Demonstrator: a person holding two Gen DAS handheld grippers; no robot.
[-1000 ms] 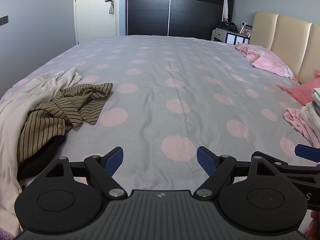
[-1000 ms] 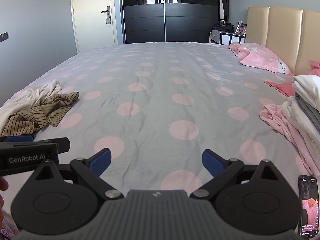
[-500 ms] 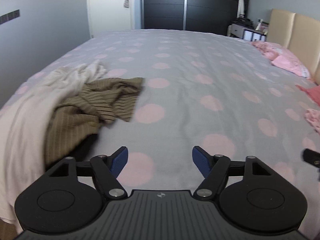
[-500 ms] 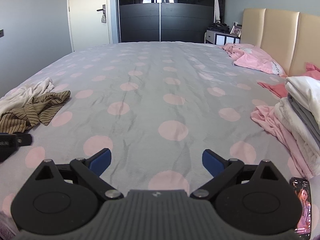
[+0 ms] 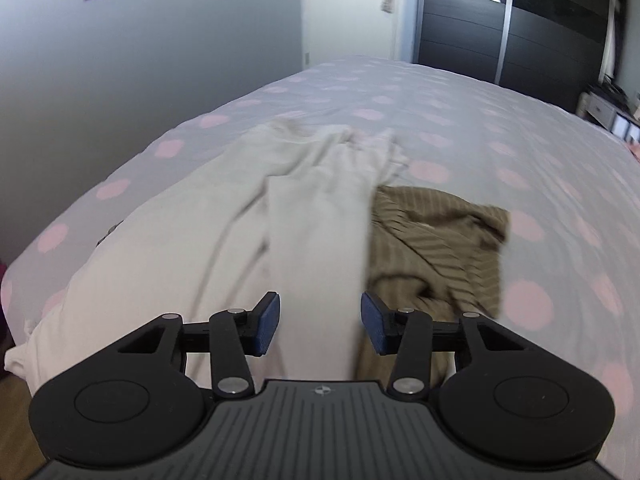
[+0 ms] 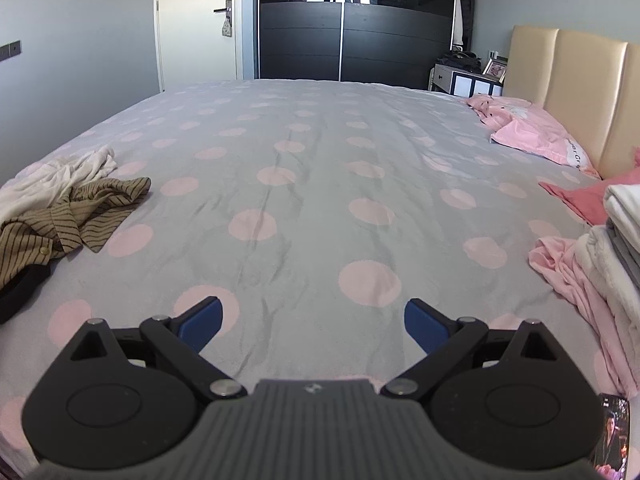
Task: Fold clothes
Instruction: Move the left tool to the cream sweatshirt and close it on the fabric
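A cream white garment (image 5: 256,216) lies crumpled at the bed's left edge, with a brown striped shirt (image 5: 436,232) beside it on the right. My left gripper (image 5: 320,322) hovers right over the white garment; its jaws are closing, a fold of the cloth shows between them, and the pads do not press on it. From the right wrist view the same white garment (image 6: 56,180) and striped shirt (image 6: 76,216) lie far left. My right gripper (image 6: 312,322) stands open above bare bedspread, holding nothing.
A grey bedspread with pink dots (image 6: 320,184) covers the bed. A stack of folded clothes (image 6: 616,248) and a loose pink garment (image 6: 568,276) lie at the right. A pink pillow (image 6: 532,136) rests by the beige headboard (image 6: 580,92). A phone (image 6: 612,436) lies at the lower right. A dark garment (image 6: 20,288) sits beside the striped shirt.
My left gripper has swung left across the bed to the white garment, and its jaws have narrowed. The right gripper has shifted slightly and stays open.
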